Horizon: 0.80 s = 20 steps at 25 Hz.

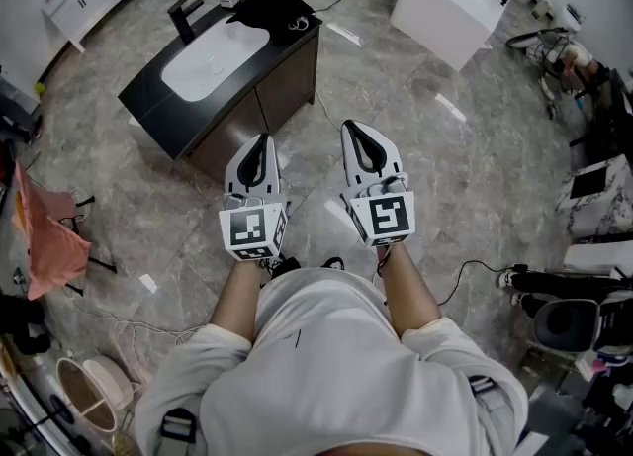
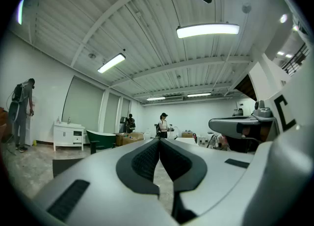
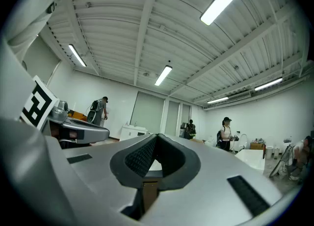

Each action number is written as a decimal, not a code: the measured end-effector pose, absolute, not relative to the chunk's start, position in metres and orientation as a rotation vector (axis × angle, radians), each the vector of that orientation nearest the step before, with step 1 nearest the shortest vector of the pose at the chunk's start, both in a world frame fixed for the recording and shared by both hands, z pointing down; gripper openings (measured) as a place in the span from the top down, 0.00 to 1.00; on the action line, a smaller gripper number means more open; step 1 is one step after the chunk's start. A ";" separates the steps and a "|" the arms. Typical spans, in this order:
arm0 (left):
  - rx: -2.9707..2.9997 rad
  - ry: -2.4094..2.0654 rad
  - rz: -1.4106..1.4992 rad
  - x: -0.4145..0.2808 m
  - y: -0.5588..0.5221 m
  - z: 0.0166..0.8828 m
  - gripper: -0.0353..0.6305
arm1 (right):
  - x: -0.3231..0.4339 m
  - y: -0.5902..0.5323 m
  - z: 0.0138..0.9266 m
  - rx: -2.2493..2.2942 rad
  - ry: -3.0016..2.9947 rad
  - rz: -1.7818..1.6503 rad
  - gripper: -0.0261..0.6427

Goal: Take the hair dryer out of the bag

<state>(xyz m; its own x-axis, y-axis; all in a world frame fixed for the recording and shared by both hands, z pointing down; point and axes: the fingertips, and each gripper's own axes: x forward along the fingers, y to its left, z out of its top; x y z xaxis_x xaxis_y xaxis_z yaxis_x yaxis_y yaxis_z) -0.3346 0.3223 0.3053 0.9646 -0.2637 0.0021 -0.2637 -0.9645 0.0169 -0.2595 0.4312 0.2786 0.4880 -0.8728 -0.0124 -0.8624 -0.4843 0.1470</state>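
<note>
Both grippers are held level over the grey marble floor (image 1: pixel 465 177), well short of the work. The left gripper (image 1: pixel 261 142) has its jaws pressed together on nothing, and so does the right gripper (image 1: pixel 358 133).

The dark vanity cabinet with a white basin (image 1: pixel 148 96) stands ahead and to the left. On the far right corner of its tabletop lies a soft black heap, probably the black bag (image 1: pixel 269 9), with a loop of cord at its right side.

The hair dryer itself does not show, so it is presumably inside and its long axis cannot be told. The bag lies almost straight ahead of the left jaws and left of the right jaws, so the left hand looks slightly nearer.
</note>
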 end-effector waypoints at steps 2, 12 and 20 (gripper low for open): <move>3.093 -0.423 -0.002 -0.336 0.317 0.305 0.92 | -0.258 0.427 0.277 2.607 -1.520 -0.123 0.96; 3.091 -0.354 0.051 -0.336 0.310 0.320 0.92 | -0.243 0.439 0.303 2.627 -1.438 -0.040 0.96; 3.118 -0.272 0.113 -0.343 0.328 0.331 0.92 | -0.258 0.444 0.314 2.637 -1.447 -0.011 0.96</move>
